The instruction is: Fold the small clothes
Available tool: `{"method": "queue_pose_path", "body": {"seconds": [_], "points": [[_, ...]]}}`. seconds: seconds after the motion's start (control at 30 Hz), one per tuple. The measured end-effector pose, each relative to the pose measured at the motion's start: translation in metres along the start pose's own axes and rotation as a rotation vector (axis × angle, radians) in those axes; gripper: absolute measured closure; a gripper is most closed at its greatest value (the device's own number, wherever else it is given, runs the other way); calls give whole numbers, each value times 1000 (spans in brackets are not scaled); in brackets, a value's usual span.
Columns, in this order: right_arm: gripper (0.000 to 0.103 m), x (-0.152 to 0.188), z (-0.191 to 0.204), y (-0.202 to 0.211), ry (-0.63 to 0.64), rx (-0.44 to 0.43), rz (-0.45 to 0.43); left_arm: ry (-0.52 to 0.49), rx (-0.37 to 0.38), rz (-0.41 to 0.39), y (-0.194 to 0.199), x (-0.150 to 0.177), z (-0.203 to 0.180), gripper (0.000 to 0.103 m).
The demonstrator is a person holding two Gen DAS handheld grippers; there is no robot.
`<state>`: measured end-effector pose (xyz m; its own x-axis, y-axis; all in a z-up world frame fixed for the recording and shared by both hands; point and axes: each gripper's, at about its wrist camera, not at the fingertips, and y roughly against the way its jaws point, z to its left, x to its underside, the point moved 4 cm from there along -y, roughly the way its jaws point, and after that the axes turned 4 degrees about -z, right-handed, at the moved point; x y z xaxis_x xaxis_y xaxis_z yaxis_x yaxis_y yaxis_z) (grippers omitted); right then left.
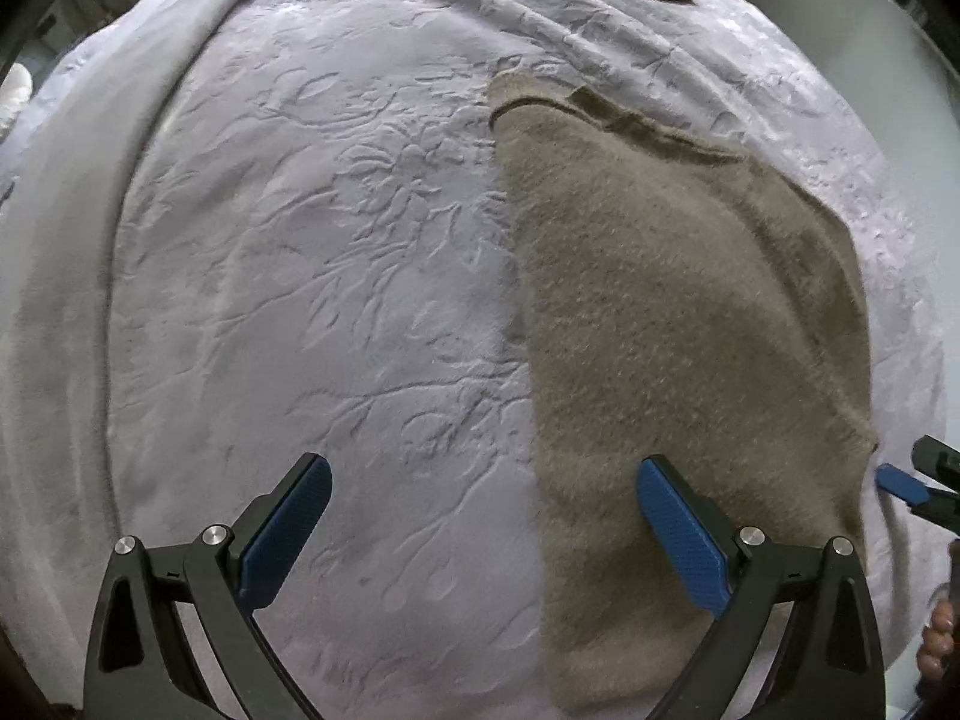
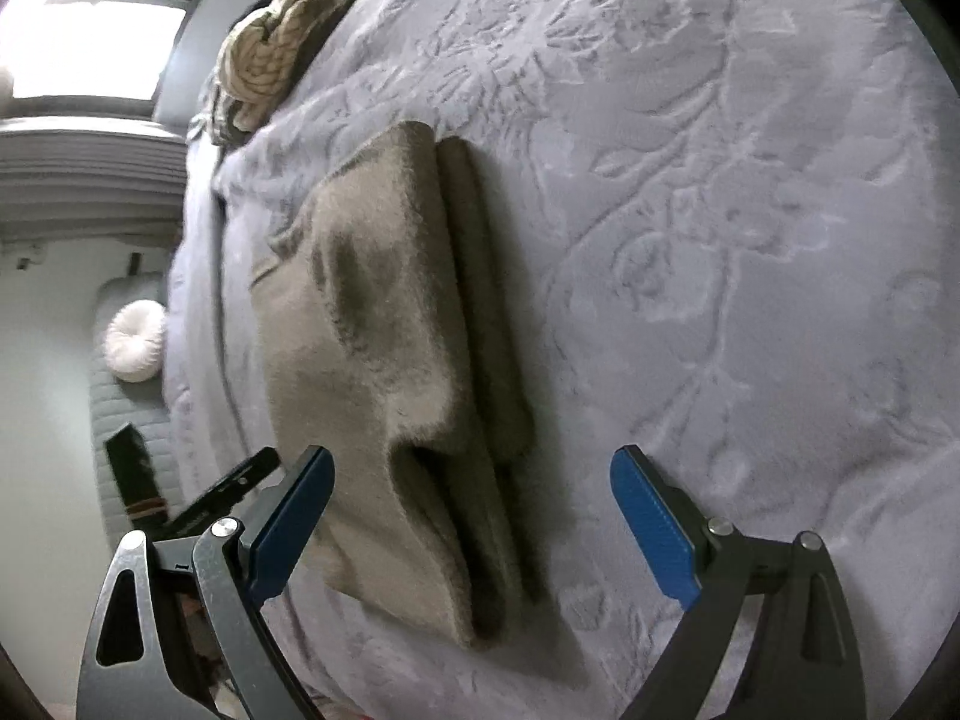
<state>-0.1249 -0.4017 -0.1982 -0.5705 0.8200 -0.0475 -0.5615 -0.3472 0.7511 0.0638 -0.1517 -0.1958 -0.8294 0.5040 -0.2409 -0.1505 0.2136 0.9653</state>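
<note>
Left wrist view: fuzzy taupe knit garment (image 1: pixel 690 324) flat on embossed pale-grey bedspread (image 1: pixel 312 276); left gripper (image 1: pixel 483 531) spread wide, empty, over garment's left edge. Right wrist view: garment (image 2: pixel 384 330) folded in layers; right gripper (image 2: pixel 471 525) released, straddling open end. Best pinched through all layers together, edges kept aligned.
</note>
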Motion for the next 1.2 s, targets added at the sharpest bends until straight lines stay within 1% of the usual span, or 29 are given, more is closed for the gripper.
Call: {"method": "queue_pose_path", "body": {"seconds": [0.07,0.13,0.27,0.37,0.43,0.5,0.57,0.63,0.7,0.73,0.83,0.93,1.07,1.13,1.17,1.2], "points": [[8,-5,2,-5,22,-48,3,19,35,-10,-1,-4,3,1],[8,-12,2,-13,37,-85,9,38,98,-28,-3,-9,6,1],[8,-23,1,-26,52,-122,12,53,180,-39,-15,-15,9,1],[8,-28,5,-36,64,-140,35,59,240,-28,-27,-17,4,1],[8,-32,8,-46,74,-142,67,58,279,-19,-32,-19,-2,1],[8,-35,13,-54,84,-147,85,47,327,3,-37,-20,-15,1],[8,-38,20,-62,95,-169,101,43,353,22,-44,-24,-23,1],[8,-39,28,-66,98,-213,114,45,381,31,-49,-24,-29,1],[8,-38,39,-67,102,-305,128,52,401,34,-52,-26,-36,1],[7,-38,42,-69,107,-321,131,51,411,32,-52,-27,-40,1],[6,-39,37,-77,107,-310,157,37,383,26,-54,-30,-51,1],[6,-40,30,-85,93,-308,175,39,383,30,-63,-31,-55,1],[6,-43,33,-93,82,-285,169,33,375,24,-69,-28,-54,1],[11,-43,34,-95,73,-270,163,31,365,13,-69,-26,-54,0],[26,-44,33,-97,73,-248,166,33,361,8,-69,-26,-56,0],[52,-43,29,-101,70,-202,179,34,357,2,-68,-26,-58,0]]}}
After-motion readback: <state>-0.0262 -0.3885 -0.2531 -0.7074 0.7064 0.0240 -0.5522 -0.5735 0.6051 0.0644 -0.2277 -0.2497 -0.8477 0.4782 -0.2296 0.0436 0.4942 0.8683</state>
